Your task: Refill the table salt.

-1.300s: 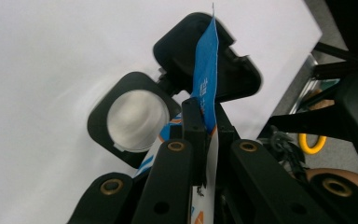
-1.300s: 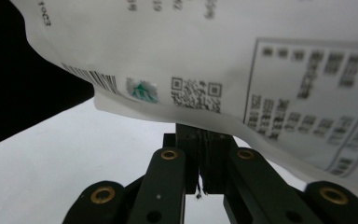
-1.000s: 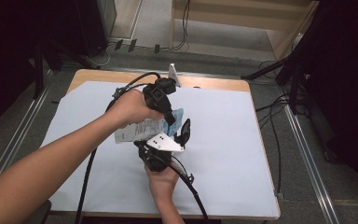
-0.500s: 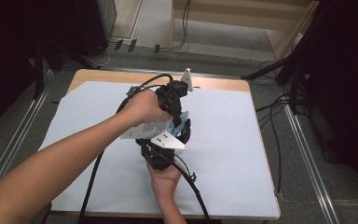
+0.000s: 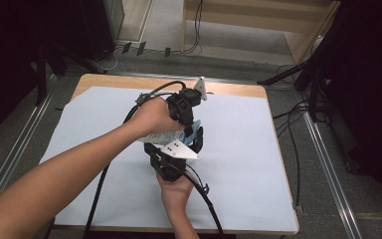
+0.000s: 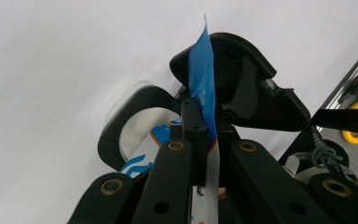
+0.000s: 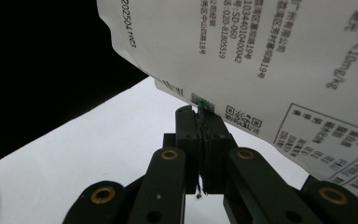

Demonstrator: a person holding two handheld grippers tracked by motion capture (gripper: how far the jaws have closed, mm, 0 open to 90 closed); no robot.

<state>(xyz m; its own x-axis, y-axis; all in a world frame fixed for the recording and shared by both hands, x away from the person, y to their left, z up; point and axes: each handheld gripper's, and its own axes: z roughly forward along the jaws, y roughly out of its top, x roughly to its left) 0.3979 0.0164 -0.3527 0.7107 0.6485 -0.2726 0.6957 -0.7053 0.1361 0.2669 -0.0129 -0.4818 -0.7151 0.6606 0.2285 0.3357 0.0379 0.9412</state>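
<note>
Both grippers are on the same packet (image 5: 165, 135), a flat printed pouch held above the middle of the desk (image 5: 238, 149), not resting on it.

Left gripper (image 5: 188, 110): comes in from the left over the packet's far side. In the left gripper view its jaws are pressed together on a thin blue-and-white edge of the packet (image 6: 204, 88), which stands up out of the pinch. Beyond it in that view I see the right gripper's black body (image 6: 251, 93), just behind the blue edge.

Right gripper (image 5: 195, 142): held from the near side, grey three-cornered plate (image 5: 179, 149) on top, pointing away from the person. In the right gripper view (image 7: 200, 119) the jaws are pressed together on the bottom edge of the packet (image 7: 270, 60); a thin seam of it runs down between the pads. The packet's white back panel hangs above the jaws there, with black print, a small QR code and a table of text.

In the high view the two grippers sit close, left one just beyond the right, with the packet spanning between them. The packet looks roughly on edge, tilted; I can't tell the exact angle.

Desk is covered with a pale blue sheet (image 5: 104, 129); wood rim shows at the far edge. Cables (image 5: 99, 194) trail off the grippers towards the near edge.
</note>
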